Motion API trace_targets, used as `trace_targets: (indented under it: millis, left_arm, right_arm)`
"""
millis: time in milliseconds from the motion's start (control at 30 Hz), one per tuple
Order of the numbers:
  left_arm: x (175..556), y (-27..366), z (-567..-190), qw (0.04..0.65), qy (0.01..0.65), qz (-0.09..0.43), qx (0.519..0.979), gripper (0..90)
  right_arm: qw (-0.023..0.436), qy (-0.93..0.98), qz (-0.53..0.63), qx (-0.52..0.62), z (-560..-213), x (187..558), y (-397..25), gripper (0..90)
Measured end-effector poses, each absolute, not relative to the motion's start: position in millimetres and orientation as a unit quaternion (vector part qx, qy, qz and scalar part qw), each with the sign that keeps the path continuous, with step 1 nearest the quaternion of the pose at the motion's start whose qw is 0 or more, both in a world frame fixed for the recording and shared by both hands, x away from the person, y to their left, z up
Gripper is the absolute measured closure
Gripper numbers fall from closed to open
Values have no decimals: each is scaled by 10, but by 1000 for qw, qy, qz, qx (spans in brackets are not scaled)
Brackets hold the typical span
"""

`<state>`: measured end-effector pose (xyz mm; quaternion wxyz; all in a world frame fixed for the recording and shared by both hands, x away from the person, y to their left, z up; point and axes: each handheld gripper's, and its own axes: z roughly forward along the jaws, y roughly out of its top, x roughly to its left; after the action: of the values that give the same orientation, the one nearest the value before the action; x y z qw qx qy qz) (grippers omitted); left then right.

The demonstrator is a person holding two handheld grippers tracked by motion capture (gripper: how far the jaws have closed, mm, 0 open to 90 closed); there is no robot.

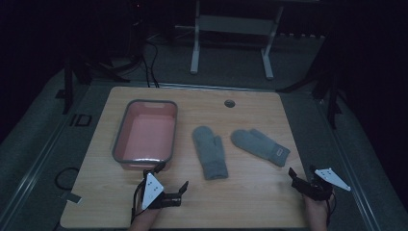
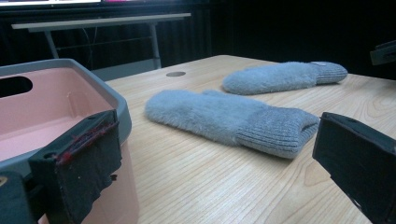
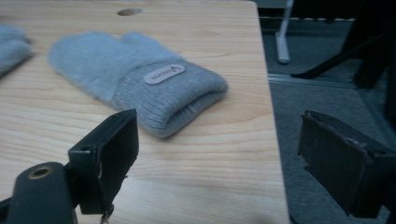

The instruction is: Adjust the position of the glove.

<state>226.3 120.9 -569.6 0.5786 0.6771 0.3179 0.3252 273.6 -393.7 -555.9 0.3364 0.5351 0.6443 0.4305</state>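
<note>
From the high view, two grey mittens lie mid-table: the left mitten [image 1: 210, 151] just right of the pink tub [image 1: 145, 134], the right mitten [image 1: 260, 146] apart from it. The left tongs [image 1: 172, 178] and right tongs [image 1: 299, 177] sit at the near edge of the table [image 1: 250, 192], both spread and empty.

In the left gripper view, the left mitten [image 2: 231, 117] lies ahead between the spread jaws, the tub [image 2: 56, 116] alongside.

In the right gripper view, the right mitten [image 3: 135, 79], cuff nearest, lies beyond the spread jaws.

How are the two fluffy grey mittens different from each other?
The left mitten lies almost straight, cuff toward the person; the right mitten lies slanted, cuff toward the table's right edge. The right mitten shows a small label on its cuff; the left mitten shows none. Both are grey, fuzzy, with ribbed cuffs.
</note>
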Motion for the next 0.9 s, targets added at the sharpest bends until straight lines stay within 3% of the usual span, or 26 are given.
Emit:
trace_targets:
  millis: [267, 500, 600, 667, 900]
  left_arm:
    - [2264, 1215, -5697, 582, 319, 320, 676, 15]
    - [2266, 1218, -5698, 585, 321, 318, 674, 15]
    - [2265, 1217, -5698, 584, 322, 318, 674, 15]
    - [2265, 1219, -5698, 585, 321, 317, 674, 15]
    - [2267, 1224, -5697, 585, 322, 315, 674, 15]
  right_arm:
    - [310, 653, 437, 535, -5517, 2719, -3914, 124]
    - [329, 659, 434, 519, -5265, 2679, -3810, 136]
    - [262, 682, 450, 514, -5176, 2757, -3828, 134]
    - [247, 685, 452, 515, -5148, 2803, -3819, 134]
    - [263, 691, 453, 498, -5013, 2875, -3672, 138]
